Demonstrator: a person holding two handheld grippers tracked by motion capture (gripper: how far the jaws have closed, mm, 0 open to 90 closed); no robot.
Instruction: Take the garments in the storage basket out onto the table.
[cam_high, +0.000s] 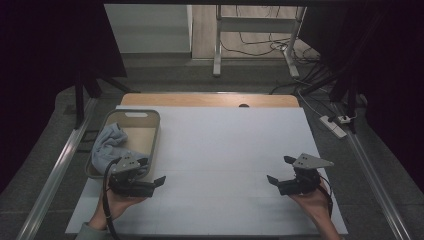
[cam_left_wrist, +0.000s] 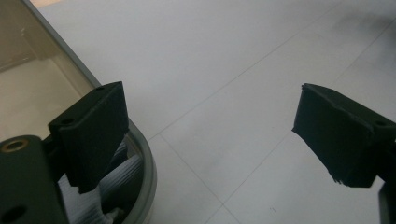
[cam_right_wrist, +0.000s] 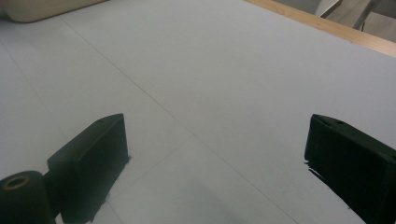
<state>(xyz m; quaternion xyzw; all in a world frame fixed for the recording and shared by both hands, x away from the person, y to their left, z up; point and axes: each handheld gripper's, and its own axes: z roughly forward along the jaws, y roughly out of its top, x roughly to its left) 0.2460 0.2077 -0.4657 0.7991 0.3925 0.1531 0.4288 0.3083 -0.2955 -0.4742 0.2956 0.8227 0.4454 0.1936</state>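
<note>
Crumpling soft cloth (cam_high: 111, 142), rounded basin (cam_high: 156, 131)

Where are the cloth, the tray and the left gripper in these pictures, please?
cloth (cam_high: 109, 142): high view, its bunched middle.
tray (cam_high: 156, 131): high view, its right rim.
left gripper (cam_high: 151, 173): high view, between its open fingertips.

Toward the left edge of the table (cam_high: 230, 150): a bin (cam_high: 156, 131), with a cloth (cam_high: 107, 142) lying inside it. At lower left, just beside the bin's near corner: the left gripper (cam_high: 152, 172). At lower right, well apart: the right gripper (cam_high: 280, 170).
</note>
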